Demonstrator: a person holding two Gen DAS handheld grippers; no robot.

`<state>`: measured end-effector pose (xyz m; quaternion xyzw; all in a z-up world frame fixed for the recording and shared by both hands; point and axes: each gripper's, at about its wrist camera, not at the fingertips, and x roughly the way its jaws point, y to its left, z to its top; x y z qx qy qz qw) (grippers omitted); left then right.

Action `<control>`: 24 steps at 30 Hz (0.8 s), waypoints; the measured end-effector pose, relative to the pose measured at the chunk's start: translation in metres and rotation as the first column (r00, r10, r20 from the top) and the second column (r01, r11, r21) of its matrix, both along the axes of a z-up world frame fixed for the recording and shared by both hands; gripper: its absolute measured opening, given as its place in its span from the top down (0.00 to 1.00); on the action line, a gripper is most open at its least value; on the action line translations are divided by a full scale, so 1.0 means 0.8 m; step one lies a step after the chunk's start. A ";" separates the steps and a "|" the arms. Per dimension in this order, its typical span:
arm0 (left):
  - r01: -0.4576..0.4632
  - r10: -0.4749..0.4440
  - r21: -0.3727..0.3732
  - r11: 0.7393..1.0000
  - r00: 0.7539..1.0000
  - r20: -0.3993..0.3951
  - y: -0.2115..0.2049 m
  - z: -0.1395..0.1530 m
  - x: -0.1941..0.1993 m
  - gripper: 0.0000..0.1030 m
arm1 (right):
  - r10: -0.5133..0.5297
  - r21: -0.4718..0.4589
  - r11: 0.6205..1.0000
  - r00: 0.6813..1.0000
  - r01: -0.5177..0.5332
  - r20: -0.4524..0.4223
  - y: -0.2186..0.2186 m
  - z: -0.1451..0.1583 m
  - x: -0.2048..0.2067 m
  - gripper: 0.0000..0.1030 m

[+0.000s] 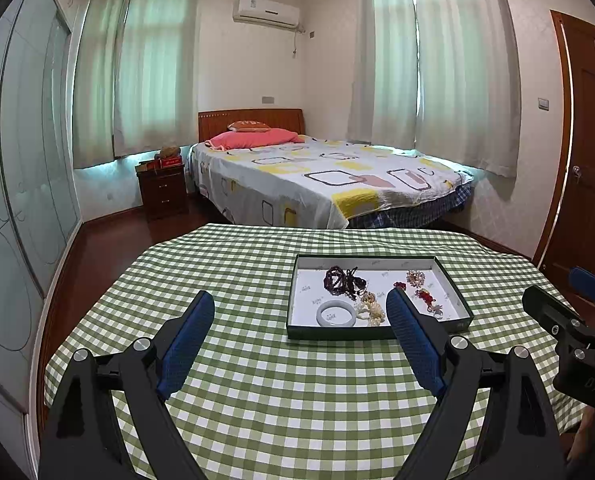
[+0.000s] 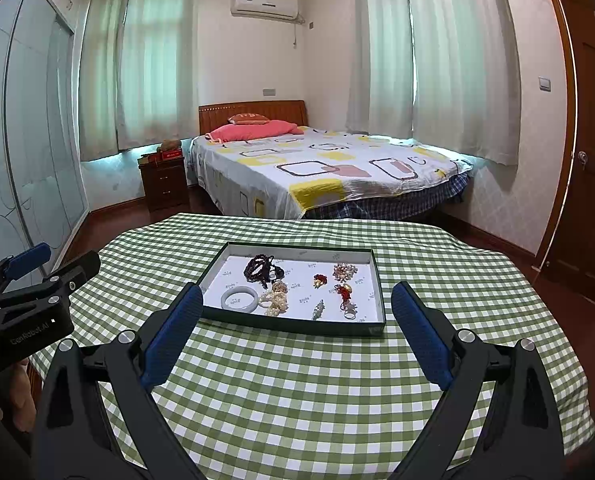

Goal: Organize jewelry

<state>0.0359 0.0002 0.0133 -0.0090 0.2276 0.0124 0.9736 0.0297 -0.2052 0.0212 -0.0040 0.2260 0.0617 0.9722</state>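
Left tool (image 1: 301, 308) and right tool (image 2: 297, 300) side by side, angled down toward the jewelry tray (image 2: 297, 326), jaws wide, empty.

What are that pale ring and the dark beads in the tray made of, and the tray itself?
The bangle looks like jade or glass: milky, smooth, with a soft shine. The dark beads seem to be polished wood or stone, reddish-brown and glossy; too small to be sure. The tray appears to be cardboard: thin dark green walls, matte, with a white printed paper lining.
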 end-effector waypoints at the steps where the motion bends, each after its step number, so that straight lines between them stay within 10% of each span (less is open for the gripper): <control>1: 0.000 0.000 -0.001 1.000 1.000 0.001 0.000 0.000 0.000 0.18 | 0.000 0.001 1.000 1.000 0.000 0.000 0.000 0.000 0.000 0.10; 24: -0.009 0.008 -0.006 1.000 1.000 -0.013 0.004 -0.003 0.000 0.18 | 0.003 0.000 1.000 1.000 -0.003 -0.004 0.002 -0.001 0.000 0.10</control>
